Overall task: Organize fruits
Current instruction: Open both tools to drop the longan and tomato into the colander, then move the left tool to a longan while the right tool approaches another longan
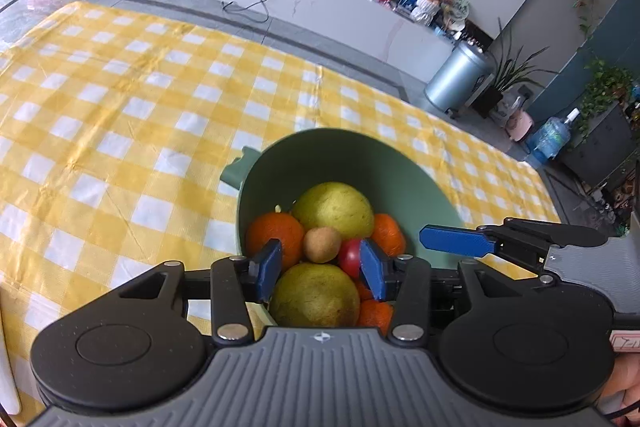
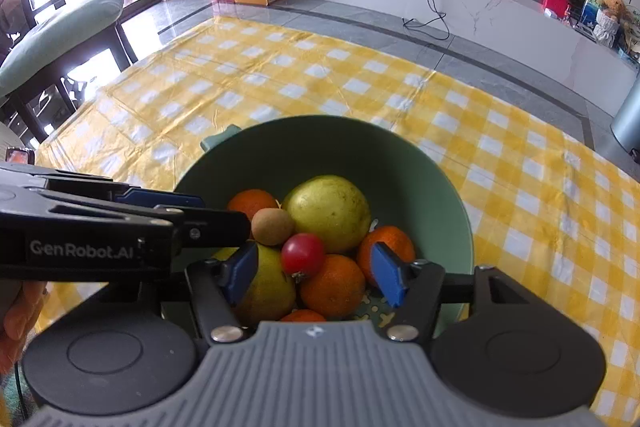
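A: What are the blue fingers [image 1: 269, 269] of the left gripper [image 1: 320, 265] doing?

B: They stand parted with nothing pinched, low in the frame, over a yellow-green pear [image 1: 315, 295]. The right gripper [image 2: 316, 273] is likewise spread; a small red tomato [image 2: 302, 254] and an orange mandarin [image 2: 334, 287] show in its gap, untouched.

A: And the fruit?

B: All piled in the round pale-green bowl [image 2: 312, 143], at lower centre of both views. A second yellow-green pear [image 2: 329, 213] lies on top, its narrower end toward the upper left. A small brown kiwi-like fruit [image 2: 273, 226] leans against it.

A: Any handle?

B: A small lug [image 2: 218, 139] juts from the rim at upper left.

A: Room around it?

B: The yellow-and-white checked cloth on the tabletop [image 2: 280, 67] spreads bare above and to both sides. Its far edge crosses the upper frame, grey tiled floor [image 2: 360, 23] beyond.
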Motion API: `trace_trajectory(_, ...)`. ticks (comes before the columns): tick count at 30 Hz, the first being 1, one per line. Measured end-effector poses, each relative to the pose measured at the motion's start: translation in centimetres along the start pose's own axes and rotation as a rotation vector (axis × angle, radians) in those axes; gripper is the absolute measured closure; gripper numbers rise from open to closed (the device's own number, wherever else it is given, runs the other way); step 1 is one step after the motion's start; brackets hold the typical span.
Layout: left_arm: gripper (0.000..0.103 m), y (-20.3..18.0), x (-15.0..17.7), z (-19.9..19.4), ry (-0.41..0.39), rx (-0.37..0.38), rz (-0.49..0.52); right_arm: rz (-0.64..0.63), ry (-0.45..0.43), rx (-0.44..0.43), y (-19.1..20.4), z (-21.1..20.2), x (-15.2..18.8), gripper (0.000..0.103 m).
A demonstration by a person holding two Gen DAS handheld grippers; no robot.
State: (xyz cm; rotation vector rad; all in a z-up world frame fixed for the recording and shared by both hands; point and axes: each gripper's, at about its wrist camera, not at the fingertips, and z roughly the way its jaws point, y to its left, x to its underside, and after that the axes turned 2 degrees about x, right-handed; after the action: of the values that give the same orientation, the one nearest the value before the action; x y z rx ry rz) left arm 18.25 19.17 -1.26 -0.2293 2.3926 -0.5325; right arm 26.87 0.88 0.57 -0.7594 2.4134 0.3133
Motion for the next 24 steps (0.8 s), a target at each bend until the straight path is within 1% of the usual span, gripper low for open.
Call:
trace_trajectory(2, 0.046, -0.2, 0.0, -0.4, -0.014, 0.005, 0.011, 0.009, -0.008, -0.002, -0.1, -0.6, 0.0, 0.041)
trace_trajectory(5, 0.044, -0.9, 0.2, -1.2, -0.038, 0.001, 0.039, 0.011, -0.026, 0.008, -0.1, -1.6, 0.1, 0.037)
trace_trajectory(9, 0.044, -2.4, 0.7, -2.4, -0.073, 0.034, 0.1, -0.004, -0.064, 0.036, -0.1, -3.7, 0.7, 0.036)
trace_trajectory(12, 0.043, -3.6, 1.2, -3.3, -0.105, 0.06, 0.149, -0.008, -0.106, 0.075, -0.3, -5.6, 1.7, 0.036)
trace_trajectory(17, 0.043, -5.5, 2.0, -4.3, -0.127, 0.109, 0.224, 0.045, -0.158, 0.114, -1.6, -8.7, 4.2, 0.035)
trace_trajectory(21, 0.043, -7.3, 2.9, -4.5, -0.121, 0.148, 0.289, 0.119, -0.173, 0.139, -3.3, -10.5, 6.7, 0.035)
trace_trajectory(24, 0.043, -8.4, 3.7, -4.4, -0.122, 0.165, 0.324, 0.16, -0.179, 0.174, -4.4, -11.5, 8.7, 0.035)
